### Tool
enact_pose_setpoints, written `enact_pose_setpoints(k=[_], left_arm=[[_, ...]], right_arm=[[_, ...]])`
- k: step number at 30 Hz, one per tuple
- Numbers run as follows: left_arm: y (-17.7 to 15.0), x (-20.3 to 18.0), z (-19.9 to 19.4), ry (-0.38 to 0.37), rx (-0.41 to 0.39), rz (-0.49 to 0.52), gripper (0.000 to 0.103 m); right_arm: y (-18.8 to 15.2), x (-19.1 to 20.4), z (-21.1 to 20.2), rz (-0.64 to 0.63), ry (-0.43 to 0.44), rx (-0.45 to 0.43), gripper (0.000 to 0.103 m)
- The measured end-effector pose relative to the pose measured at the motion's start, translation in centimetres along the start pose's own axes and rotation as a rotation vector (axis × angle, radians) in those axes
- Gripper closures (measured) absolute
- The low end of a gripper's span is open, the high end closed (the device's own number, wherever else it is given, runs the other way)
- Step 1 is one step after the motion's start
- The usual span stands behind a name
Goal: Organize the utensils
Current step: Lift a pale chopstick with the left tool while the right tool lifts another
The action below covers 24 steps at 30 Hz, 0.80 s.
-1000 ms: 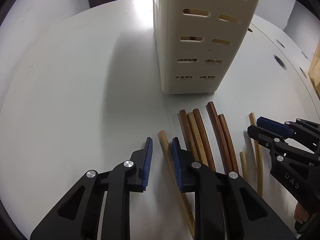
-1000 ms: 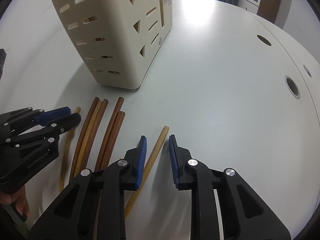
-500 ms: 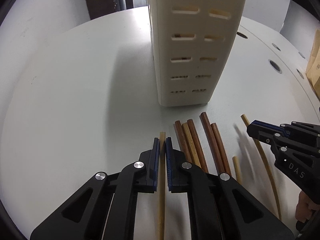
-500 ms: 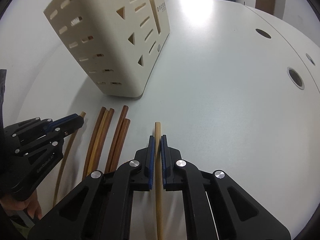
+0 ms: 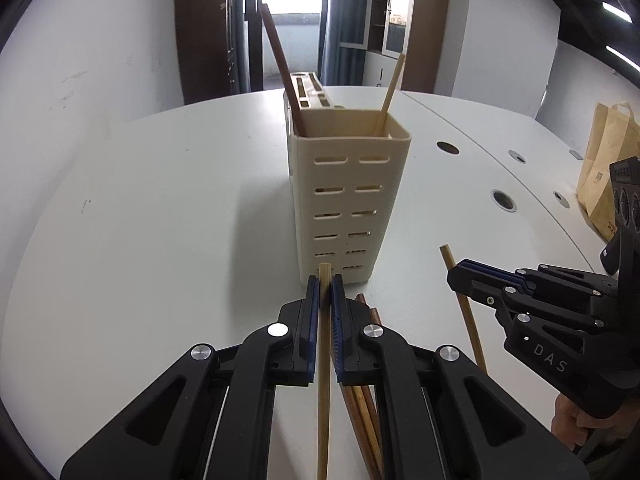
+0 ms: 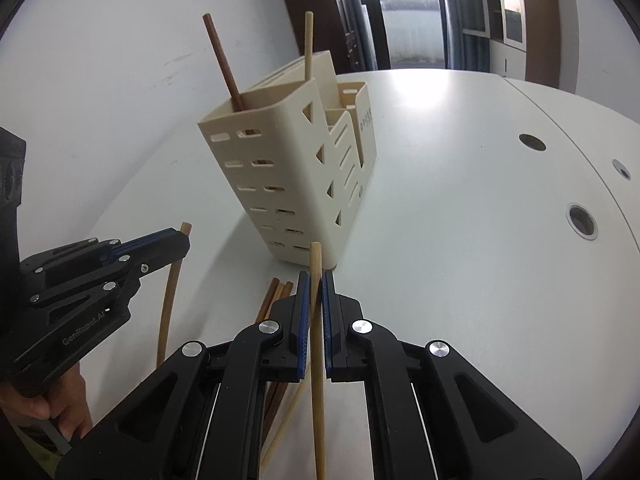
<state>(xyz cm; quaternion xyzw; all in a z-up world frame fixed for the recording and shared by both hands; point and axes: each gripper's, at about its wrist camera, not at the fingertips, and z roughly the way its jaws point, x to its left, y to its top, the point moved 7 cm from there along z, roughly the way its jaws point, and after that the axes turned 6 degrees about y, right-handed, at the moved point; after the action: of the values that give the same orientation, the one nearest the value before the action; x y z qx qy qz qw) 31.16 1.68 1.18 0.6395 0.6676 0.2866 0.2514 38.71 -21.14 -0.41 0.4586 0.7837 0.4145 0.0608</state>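
Observation:
A cream slotted utensil holder [image 5: 348,200] stands on the white table; it also shows in the right wrist view [image 6: 292,176]. A dark brown chopstick [image 5: 280,68] and a light chopstick [image 5: 390,92] stand in it. My left gripper [image 5: 325,284] is shut on a light bamboo chopstick [image 5: 323,380], lifted off the table. My right gripper [image 6: 315,280] is shut on another light bamboo chopstick [image 6: 318,360], also lifted. Several brown chopsticks [image 5: 362,400] lie on the table below, also in the right wrist view [image 6: 276,300]. Each gripper shows in the other's view, the right one [image 5: 456,278] and the left one [image 6: 182,240].
The white table [image 5: 160,220] has round cable holes [image 5: 503,200] to the right. A brown paper bag [image 5: 608,168] stands at the far right. A wall [image 6: 120,40] runs along the table's left side. A thin pale stick [image 6: 288,420] lies near the brown chopsticks.
Both grippers closed on a light chopstick each, then lifted and tilted up, so the holder's top and the room came into view.

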Motion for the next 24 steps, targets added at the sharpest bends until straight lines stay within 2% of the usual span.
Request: enact_pose_setpoints(k=[13, 24], left_arm=[[3.4, 0.1, -4.9, -0.016, -0.147, -0.026, 0.097], [5.6, -0.1, -6.7, -0.049, -0.219, -0.030, 0.097]], right_arm=[[2.5, 2.3, -5.0, -0.064, 0.019, -0.152, 0.096], [5.3, 3.4, -5.9, -0.104, 0.051, -0.218, 0.096]])
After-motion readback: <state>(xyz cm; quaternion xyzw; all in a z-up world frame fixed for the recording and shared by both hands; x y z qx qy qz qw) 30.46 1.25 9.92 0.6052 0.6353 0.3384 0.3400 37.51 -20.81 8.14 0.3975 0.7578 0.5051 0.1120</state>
